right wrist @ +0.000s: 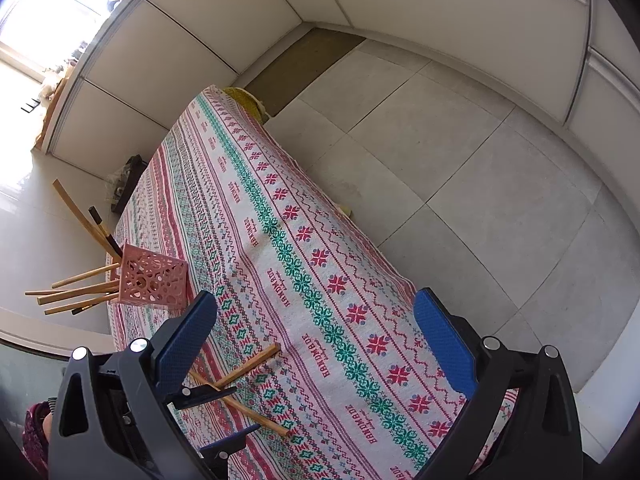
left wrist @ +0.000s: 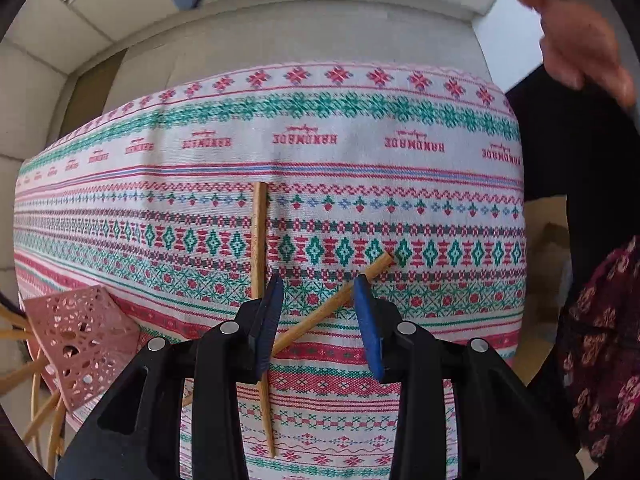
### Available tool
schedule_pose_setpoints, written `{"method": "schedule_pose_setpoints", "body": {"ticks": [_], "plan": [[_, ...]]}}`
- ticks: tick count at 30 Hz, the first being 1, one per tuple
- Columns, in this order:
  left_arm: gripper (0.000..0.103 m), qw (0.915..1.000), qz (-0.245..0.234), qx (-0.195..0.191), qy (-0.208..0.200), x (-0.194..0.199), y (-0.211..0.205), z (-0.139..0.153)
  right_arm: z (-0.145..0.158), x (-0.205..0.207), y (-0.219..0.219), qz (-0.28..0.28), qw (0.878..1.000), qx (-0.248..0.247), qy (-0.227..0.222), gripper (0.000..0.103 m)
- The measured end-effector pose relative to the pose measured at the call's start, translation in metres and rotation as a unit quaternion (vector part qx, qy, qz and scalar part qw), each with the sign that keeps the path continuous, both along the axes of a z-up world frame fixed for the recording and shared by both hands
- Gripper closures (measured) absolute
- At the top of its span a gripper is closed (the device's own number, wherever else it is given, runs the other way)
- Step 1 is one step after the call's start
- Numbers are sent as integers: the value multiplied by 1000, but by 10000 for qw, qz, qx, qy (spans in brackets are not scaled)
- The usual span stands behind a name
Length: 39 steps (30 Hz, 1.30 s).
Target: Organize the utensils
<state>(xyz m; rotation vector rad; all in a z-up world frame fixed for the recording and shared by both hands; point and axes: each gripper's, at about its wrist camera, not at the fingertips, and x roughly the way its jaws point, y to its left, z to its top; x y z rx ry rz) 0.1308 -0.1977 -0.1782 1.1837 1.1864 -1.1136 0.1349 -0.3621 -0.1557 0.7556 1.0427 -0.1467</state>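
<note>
Wooden chopsticks (left wrist: pixel 259 240) lie crossed on the patterned desk (left wrist: pixel 400 184) beneath the left gripper (left wrist: pixel 318 320), jaws released; right gripper (right wrist: pixel 316 344) likewise parted.

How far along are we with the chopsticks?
Several chopsticks already stand in the pink holder. Nothing is in hand: left gripper and right gripper are both open and empty. Two crossed chopsticks remain on the tablecloth under the left gripper.
</note>
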Motion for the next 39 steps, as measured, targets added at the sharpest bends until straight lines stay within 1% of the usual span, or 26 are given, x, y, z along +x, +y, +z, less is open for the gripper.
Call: {"method": "schedule_pose_setpoints", "body": {"ticks": [2, 5, 7, 9, 10, 11, 14, 15, 16, 17, 18, 19, 20, 21, 23, 24, 26, 27, 28, 29, 31, 33, 34, 37, 38, 39], "plan": [[68, 9995, -241, 172, 87, -4, 1, -2, 0, -2, -4, -43, 10000, -1, -3, 7], [68, 9984, -455, 277, 214, -6, 6, -2, -2, -4, -13, -168, 9998, 76, 24, 7], [68, 9981, -472, 311, 226, 4, 26, -6, -3, -5, -17, -236, 9996, 156, 54, 7], [68, 9983, -447, 377, 78, 5, 31, -17, -4, -5, -18, -249, 9995, 165, 62, 7], [66, 9987, -351, 336, 131, 15, 33, -23, -3, -5, -18, -243, 9996, 146, 65, 7], [66, 9992, -195, 245, 234, 26, 31, -21, -3, -5, -18, -234, 9996, 139, 74, 7], [73, 9983, 381, 52, 426, 42, 37, -18, -4, -4, -16, -232, 9996, 131, 115, 7], [75, 9962, 733, -112, 449, 45, 43, -16, -5, -2, -15, -215, 9996, 133, 131, 7], [77, 9913, 1184, -330, 463, 48, 52, -15, -5, -1, -13, -181, 9996, 134, 145, 7], [78, 9829, 1686, -561, 486, 50, 63, -13, -6, 1, -10, -122, 9997, 117, 163, 7], [81, 9681, 2319, -791, 528, 53, 74, -12, -7, 3, -4, -33, 9998, 78, 194, 7], [88, 9504, 2902, -971, 558, 55, 86, -11, -8, 5, 2, 68, 9997, 30, 234, 7], [92, 9322, 3380, -1155, 578, 55, 98, -10, -10, 7, 11, 189, 9994, -20, 285, 8], [96, 9174, 3699, -1365, 540, 51, 108, -9, -12, 9, 20, 327, 9988, -61, 354, 9], [97, 8887, 4174, -1848, 435, 39, 129, -4, -18, 12, 39, 572, 9972, -59, 482, 13], [97, 8710, 4416, -2115, 399, 34, 141, 1, -20, 14, 49, 693, 9961, -56, 552, 15], [97, 8265, 4896, -2736, 487, 26, 170, 15, -26, 17, 66, 837, 9939, -6, 723, 28], [97, 8079, 5037, -3020, 486, 21, 186, 23, -30, 19, 74, 876, 9925, 23, 850, 33], [97, 7918, 5115, -3304, 475, 18, 200, 33, -33, 20, 82, 952, 9907, 31, 975, 42], [97, 7810, 5137, -3525, 437, 12, 211, 42, -36, 22, 91, 1052, 9884, -2, 1096, 53], [97, 7666, 5109, -3875, 322, 5, 232, 61, -39, 24, 107, 1207, 9842, -175, 1287, 61], [97, 7528, 5093, -4166, 221, 9, 249, 79, -37, 21, 111, 1063, 9843, -256, 1382, 61], [97, 7469, 5098, -4264, 189, 3, 243, 85, -36, 20, 110, 948, 9852, -269, 1405, 61], [97, 7399, 4985, -4517, 27, -2, 255, 103, -39, 21, 106, 632, 9852, -159, 1582, 59], [97, 7382, 4916, -4619, -11, -5, 251, 101, -41, 22, 106, 542, 9850, -45, 1638, 59], [97, 7375, 4839, -4710, -91, -9, 256, 106, -39, 26, 107, 465, 9863, 31, 1585, 59]]}}
